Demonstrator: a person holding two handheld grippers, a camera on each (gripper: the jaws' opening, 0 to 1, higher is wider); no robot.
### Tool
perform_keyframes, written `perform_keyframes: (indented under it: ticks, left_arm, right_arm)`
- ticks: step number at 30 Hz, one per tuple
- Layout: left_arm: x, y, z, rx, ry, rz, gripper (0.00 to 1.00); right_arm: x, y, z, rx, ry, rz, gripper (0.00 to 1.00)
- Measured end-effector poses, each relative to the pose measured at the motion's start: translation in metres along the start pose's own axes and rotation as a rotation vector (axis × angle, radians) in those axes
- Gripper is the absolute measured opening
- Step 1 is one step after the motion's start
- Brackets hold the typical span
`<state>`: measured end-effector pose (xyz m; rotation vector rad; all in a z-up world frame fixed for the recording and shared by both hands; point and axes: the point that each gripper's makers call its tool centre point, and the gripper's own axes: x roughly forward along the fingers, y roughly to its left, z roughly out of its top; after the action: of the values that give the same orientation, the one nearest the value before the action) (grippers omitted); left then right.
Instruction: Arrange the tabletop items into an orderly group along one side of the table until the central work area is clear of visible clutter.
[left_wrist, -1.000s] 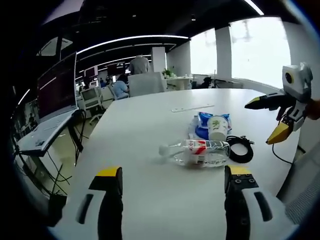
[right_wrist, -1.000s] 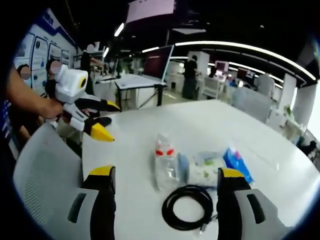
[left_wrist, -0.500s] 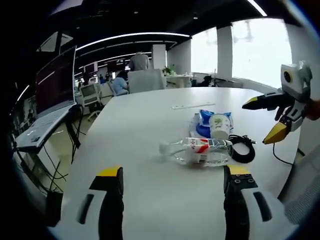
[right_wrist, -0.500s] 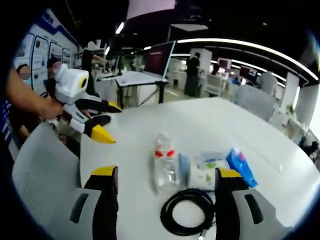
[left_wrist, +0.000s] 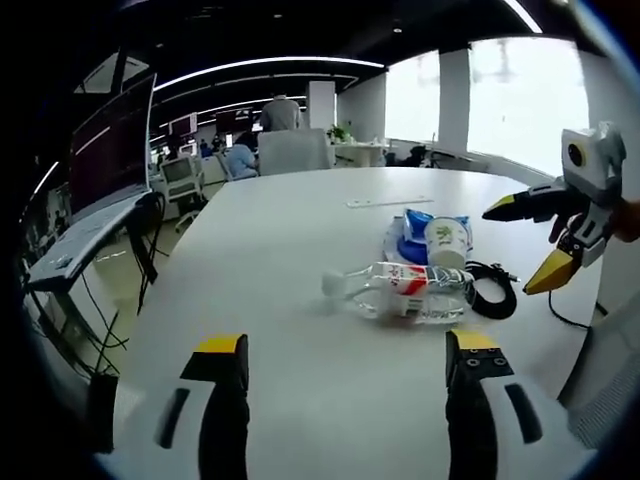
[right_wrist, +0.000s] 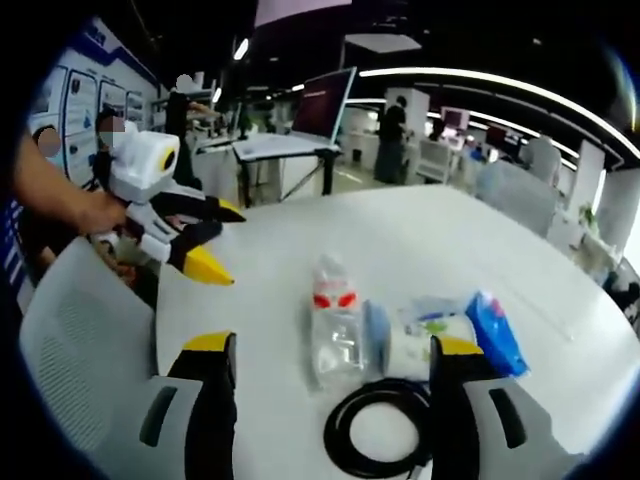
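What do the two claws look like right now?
Both match. In its own view the left claw has two dark jaws with yellow tips rising from pale grey bodies with dark slots; the right claw looks the same. Seen from outside, each has a white body and pointed black and yellow jaws.

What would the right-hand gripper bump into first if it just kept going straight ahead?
Probably the coiled black cable, which lies on the table between the open jaws of the right gripper. Just beyond it lies the clear bottle. Depth is hard to judge here.

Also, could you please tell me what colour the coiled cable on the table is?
The coiled cable is black, clearest in the right gripper view.
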<state>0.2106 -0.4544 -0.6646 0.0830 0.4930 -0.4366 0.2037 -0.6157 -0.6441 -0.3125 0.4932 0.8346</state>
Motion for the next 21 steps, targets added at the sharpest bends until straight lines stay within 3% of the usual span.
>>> perform_keyframes:
  ticks: [21]
  left_arm:
    - [0.015,0.007,-0.011,-0.052,0.022,0.0,0.77]
  right_arm:
    - [0.027,0.003,-0.004,0.014,0.037,0.025,0.74]
